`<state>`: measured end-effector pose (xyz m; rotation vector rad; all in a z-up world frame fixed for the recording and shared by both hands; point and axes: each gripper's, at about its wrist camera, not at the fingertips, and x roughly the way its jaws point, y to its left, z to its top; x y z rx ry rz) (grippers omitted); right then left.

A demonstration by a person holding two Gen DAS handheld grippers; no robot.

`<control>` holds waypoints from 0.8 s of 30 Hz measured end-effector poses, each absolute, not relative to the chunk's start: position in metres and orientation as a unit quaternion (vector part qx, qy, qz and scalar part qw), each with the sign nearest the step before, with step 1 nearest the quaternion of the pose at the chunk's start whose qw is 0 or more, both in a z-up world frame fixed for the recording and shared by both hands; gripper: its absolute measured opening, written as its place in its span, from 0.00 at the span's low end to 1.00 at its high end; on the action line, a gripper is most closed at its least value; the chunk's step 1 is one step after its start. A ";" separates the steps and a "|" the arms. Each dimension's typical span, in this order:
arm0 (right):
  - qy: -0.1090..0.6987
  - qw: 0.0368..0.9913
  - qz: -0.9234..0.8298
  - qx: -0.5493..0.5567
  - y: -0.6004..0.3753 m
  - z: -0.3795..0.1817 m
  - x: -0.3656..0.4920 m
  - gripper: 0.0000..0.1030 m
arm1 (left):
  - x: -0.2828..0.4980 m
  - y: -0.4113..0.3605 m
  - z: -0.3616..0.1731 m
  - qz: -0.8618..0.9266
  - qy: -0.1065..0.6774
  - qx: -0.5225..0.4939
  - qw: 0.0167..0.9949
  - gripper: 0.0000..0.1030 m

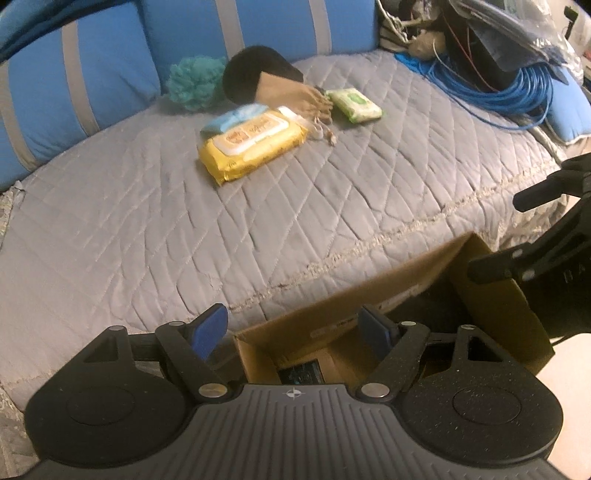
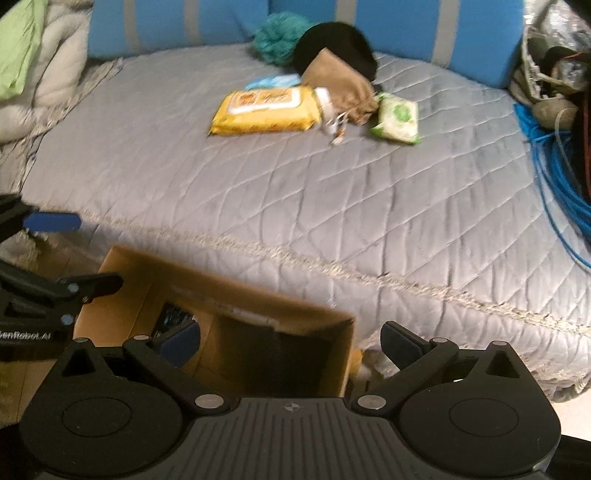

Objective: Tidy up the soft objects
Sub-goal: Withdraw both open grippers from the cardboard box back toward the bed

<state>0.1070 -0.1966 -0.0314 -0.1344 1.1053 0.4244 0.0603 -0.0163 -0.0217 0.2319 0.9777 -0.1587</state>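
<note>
A yellow wipes pack (image 1: 253, 147) (image 2: 266, 109) lies mid-bed, with a small green pack (image 1: 355, 104) (image 2: 397, 118) to its right. Behind them sit a tan cloth pouch (image 1: 291, 96) (image 2: 340, 86), a black soft item (image 1: 247, 72) (image 2: 338, 40), a teal mesh puff (image 1: 194, 83) (image 2: 279, 35) and a light blue item (image 1: 232, 118) (image 2: 273, 81). An open cardboard box (image 1: 491, 306) (image 2: 236, 295) stands at the bed's near edge. My left gripper (image 1: 295, 330) (image 2: 85, 251) hovers open over the box's left end, empty. My right gripper (image 2: 291, 343) (image 1: 498, 236) is open and empty above the box's right corner.
The grey quilted bedspread (image 1: 147, 221) (image 2: 332, 184) spreads between box and objects. Blue striped cushions (image 1: 74, 85) (image 2: 406, 22) line the back. Coiled blue cable (image 1: 517, 88) (image 2: 554, 166) and clutter fill the right side; folded bedding (image 2: 48, 66) lies at the left.
</note>
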 end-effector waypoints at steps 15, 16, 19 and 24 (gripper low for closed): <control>0.443 0.882 0.150 -0.066 -0.212 -0.007 0.135 1.00 | 0.064 -0.015 -0.005 -0.060 0.418 0.096 0.901 0.75; 0.442 0.883 0.148 -0.063 -0.212 -0.007 0.136 1.00 | 0.065 -0.015 -0.004 -0.059 0.416 0.096 0.902 0.75; 0.435 0.887 0.145 -0.058 -0.215 -0.005 0.143 1.00 | 0.068 -0.015 -0.003 -0.058 0.409 0.102 0.905 0.75; 0.426 0.891 0.141 -0.067 -0.213 -0.004 0.153 1.00 | 0.075 -0.019 -0.002 -0.054 0.393 0.129 0.909 0.75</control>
